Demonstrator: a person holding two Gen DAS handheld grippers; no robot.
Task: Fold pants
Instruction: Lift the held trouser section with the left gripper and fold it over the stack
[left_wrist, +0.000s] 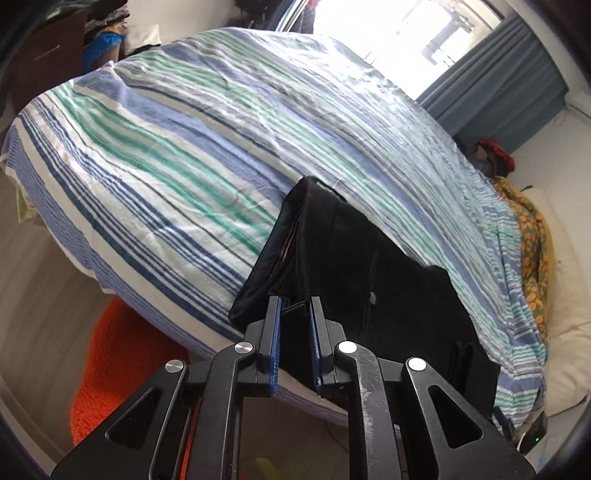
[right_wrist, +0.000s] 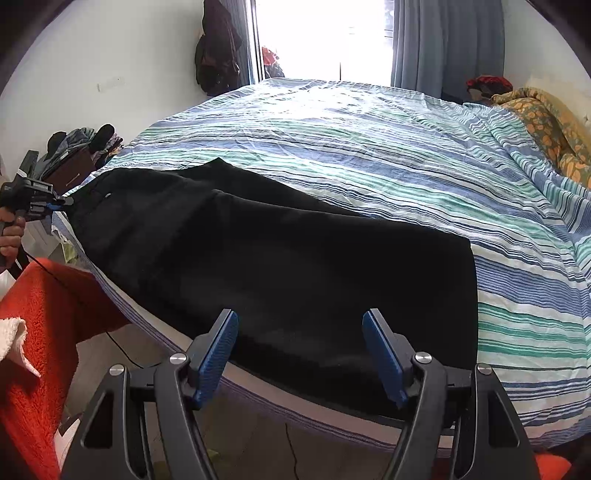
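Observation:
Black pants (right_wrist: 280, 266) lie flat along the near edge of a bed with a blue, green and white striped sheet (right_wrist: 369, 147). In the left wrist view my left gripper (left_wrist: 295, 310) is shut on the waistband end of the pants (left_wrist: 362, 266), at the bed's edge. The left gripper also shows at the far left of the right wrist view (right_wrist: 62, 203), held by a hand. My right gripper (right_wrist: 299, 325) is open, its blue pads just above the leg end of the pants, touching nothing.
An orange fluffy rug (right_wrist: 40, 332) lies on the floor by the bed. A yellow-orange patterned blanket (right_wrist: 546, 129) is heaped at the bed's far right. Blue curtains (right_wrist: 447, 48) and a bright window stand behind. Clothes pile on a dark cabinet (right_wrist: 74, 162) at left.

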